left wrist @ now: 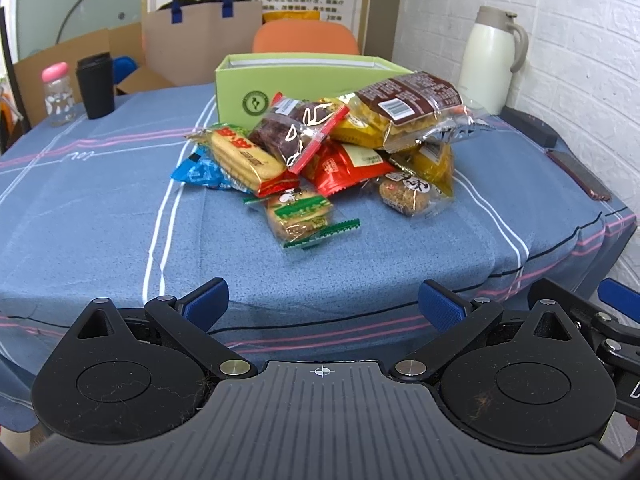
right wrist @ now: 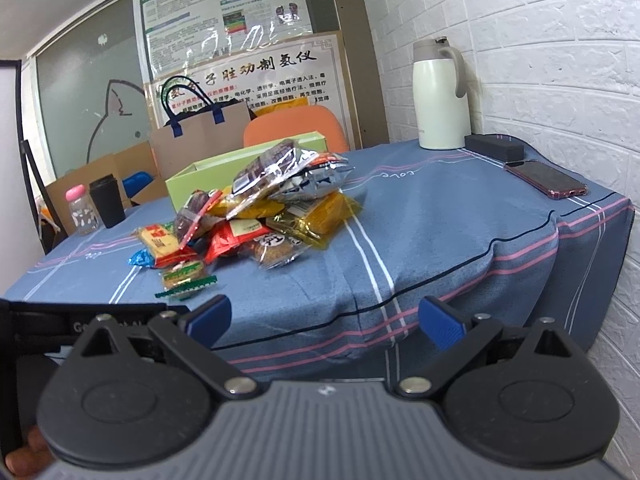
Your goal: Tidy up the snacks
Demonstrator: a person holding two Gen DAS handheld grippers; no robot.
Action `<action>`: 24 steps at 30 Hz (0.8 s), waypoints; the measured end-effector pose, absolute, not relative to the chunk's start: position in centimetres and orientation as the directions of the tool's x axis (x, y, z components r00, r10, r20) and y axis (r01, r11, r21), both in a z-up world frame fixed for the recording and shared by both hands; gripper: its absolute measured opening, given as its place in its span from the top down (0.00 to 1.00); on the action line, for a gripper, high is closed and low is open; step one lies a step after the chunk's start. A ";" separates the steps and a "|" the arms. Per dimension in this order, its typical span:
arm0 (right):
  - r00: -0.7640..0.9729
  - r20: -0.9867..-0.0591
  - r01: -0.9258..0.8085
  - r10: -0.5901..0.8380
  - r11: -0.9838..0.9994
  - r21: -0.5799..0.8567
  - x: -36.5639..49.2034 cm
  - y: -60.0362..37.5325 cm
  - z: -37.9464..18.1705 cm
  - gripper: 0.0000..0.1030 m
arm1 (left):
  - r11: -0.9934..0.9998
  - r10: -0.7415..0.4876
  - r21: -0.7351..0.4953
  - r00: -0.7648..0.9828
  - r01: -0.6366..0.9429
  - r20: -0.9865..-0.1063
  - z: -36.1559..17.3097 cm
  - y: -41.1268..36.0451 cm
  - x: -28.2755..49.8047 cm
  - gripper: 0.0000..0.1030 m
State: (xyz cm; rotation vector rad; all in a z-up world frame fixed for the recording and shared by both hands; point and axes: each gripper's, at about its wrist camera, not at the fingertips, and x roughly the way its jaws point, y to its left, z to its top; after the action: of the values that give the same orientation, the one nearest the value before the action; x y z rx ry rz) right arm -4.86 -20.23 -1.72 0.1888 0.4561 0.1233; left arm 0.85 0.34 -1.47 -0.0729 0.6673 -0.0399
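Left wrist view, going left to right: a clear bottle with a pink cap (left wrist: 59, 94) and a black tumbler (left wrist: 95, 85) stand near the far left edge of the desk (left wrist: 80, 200), which is covered in a blue striped cloth. Toward the middle lies the snack pile (left wrist: 320, 152), a heap of wrapped packets, among them a biscuit pack (left wrist: 244, 158), a red packet (left wrist: 344, 168) and a brown-labelled bag (left wrist: 408, 108) on top. The pile sits just in front of an open green box (left wrist: 288, 80), touching its front wall. Further right stands a cream thermos jug (left wrist: 490, 60), with a phone (left wrist: 578, 174) near the right edge. The left claw (left wrist: 322, 302) hovers low at the near edge of the desk, blue pads spread wide, gripping nothing. Right wrist view shows the right claw (right wrist: 324, 318) also spread apart and empty, well short of the snacks, with the pile to its upper left
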 end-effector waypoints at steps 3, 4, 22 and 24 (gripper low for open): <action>0.894 -0.419 -0.081 0.160 0.976 0.200 -4.9 -20.1 -1.7 0.04 | 0.996 -0.065 -0.084 0.784 0.016 -0.617 -1.5 0.3 0.9 0.12; 0.894 -0.419 -0.081 0.159 0.977 0.198 -4.9 -20.1 -1.7 0.04 | 0.996 -0.068 -0.085 0.784 0.020 -0.616 -1.5 0.3 0.8 0.11; 0.882 -0.437 -0.091 0.174 0.975 0.204 -4.7 -20.0 -2.1 0.04 | 0.994 -0.086 -0.112 0.767 0.018 -0.636 -1.8 0.7 1.3 0.11; 0.882 -0.438 -0.092 0.173 0.975 0.200 -4.7 -19.9 -2.1 0.04 | 0.993 -0.089 -0.114 0.764 0.021 -0.639 -1.8 0.6 1.4 0.11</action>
State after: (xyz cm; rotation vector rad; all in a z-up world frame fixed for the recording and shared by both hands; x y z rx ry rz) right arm -4.67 -19.94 -2.12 0.1760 0.4709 0.1388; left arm 1.39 0.62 -1.80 -0.1017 0.6988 -0.0601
